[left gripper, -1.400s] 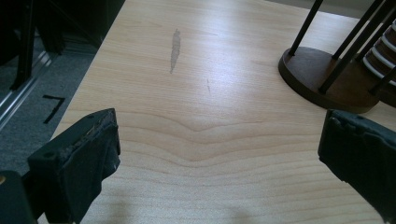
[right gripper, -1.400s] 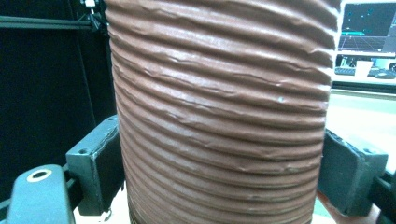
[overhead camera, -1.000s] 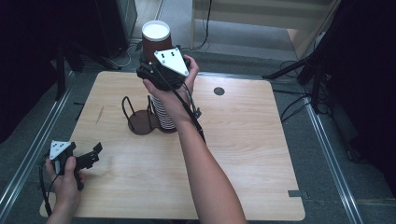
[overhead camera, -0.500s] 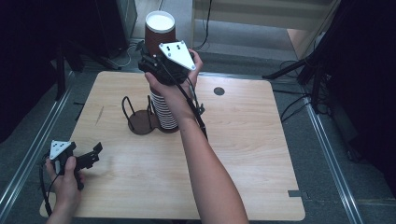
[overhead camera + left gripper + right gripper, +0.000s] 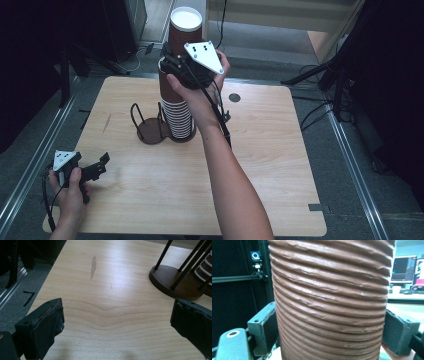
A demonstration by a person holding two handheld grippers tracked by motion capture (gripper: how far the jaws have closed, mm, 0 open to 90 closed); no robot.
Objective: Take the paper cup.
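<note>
Now the right gripper [image 5: 176, 60] is lifting the top cup [image 5: 184, 31] higher off the stack [image 5: 177, 116], jaws clamped on its ribbed wall, so it is nearly free. The left gripper [image 5: 98, 167] is resting low over the table [image 5: 280, 150], jaws spread wide and empty.

Hidden and cut-off parts around the cup stack

The right gripper [image 5: 176, 64] and hand are covering the middle of the cup stack [image 5: 178, 107] in the high view; the top cup [image 5: 332, 302] is running off the top and bottom edges in the right gripper view. Beside the stack, the wire holder [image 5: 175, 277] is being cropped at the left gripper view's right edge, its rods cut off above.
</note>
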